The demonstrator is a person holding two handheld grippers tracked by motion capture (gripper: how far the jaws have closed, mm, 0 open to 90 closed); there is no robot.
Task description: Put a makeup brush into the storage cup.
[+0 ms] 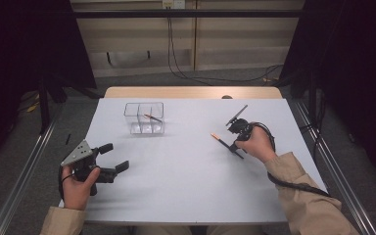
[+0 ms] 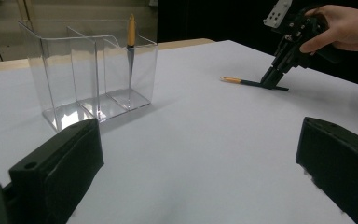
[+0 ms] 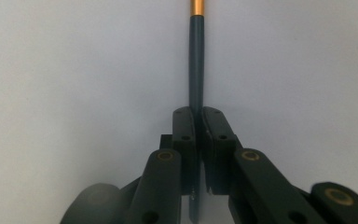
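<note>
A dark pen with an orange end [image 1: 221, 139] lies on the white table [image 1: 186, 171], right of centre. My right gripper [image 1: 235, 145] is down on it, jaws shut on its dark shaft [image 3: 196, 74], with the orange end [image 3: 196, 6] sticking out ahead. From the left gripper view the same pen [image 2: 242, 81] lies under the right gripper [image 2: 272, 79]. A second pen of the same kind [image 2: 130, 51] stands tilted inside a clear divided box [image 1: 144, 118]. My left gripper [image 1: 113, 158] rests at the table's front left, jaws wide apart with nothing between them.
The clear box [image 2: 88, 70] has several compartments and stands at the table's back left. A cable [image 1: 293, 183] trails from the right gripper over the sleeve. Metal rails [image 1: 24, 171] run along both sides of the table.
</note>
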